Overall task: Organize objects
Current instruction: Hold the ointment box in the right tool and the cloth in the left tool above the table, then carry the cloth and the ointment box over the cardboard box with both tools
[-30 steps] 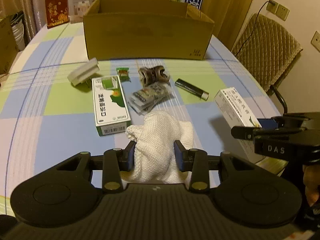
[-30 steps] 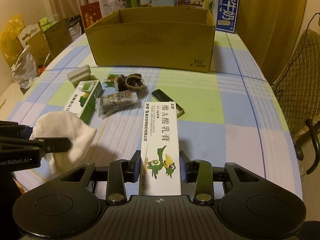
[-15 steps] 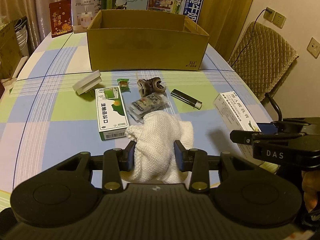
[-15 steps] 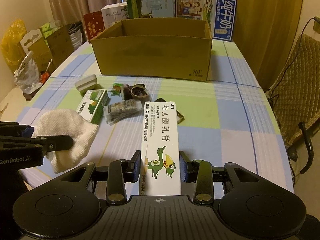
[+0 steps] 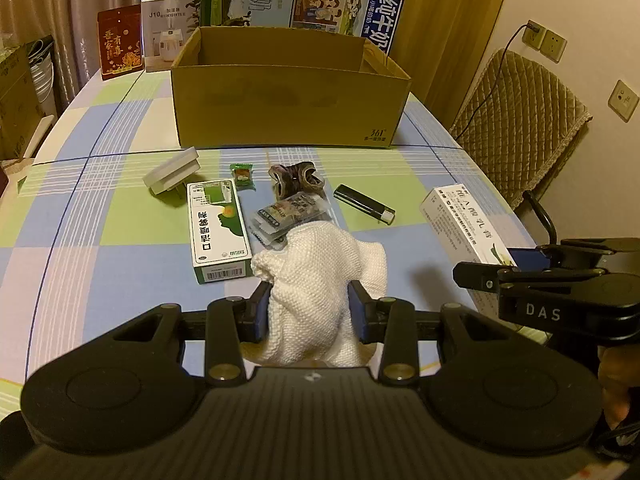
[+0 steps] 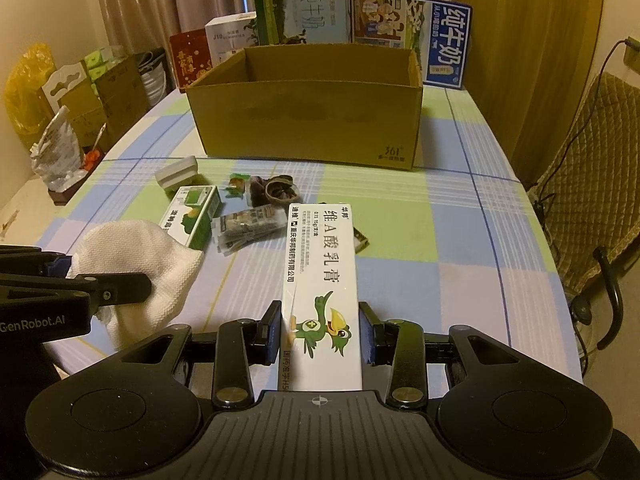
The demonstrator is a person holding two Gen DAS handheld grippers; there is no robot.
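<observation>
My left gripper (image 5: 311,306) is shut on a white knitted cloth (image 5: 320,280), held above the checked tablecloth. My right gripper (image 6: 320,334) is shut on a long white ointment box (image 6: 320,276) with a green bird printed on it. That box (image 5: 464,220) also shows at the right of the left wrist view, and the cloth (image 6: 136,256) at the left of the right wrist view. An open cardboard box (image 5: 288,88) stands at the far side of the table; I see nothing inside it from here.
On the table between me and the carton lie a green-white medicine box (image 5: 218,228), a white block (image 5: 172,171), a small green sachet (image 5: 243,175), dark rolled items (image 5: 296,178), a clear packet (image 5: 290,216) and a black lighter (image 5: 364,203). A padded chair (image 5: 520,120) stands right.
Both grippers have risen and drawn back from the table with their loads; the carton and the loose items now look lower and farther. Both grips are unchanged.
</observation>
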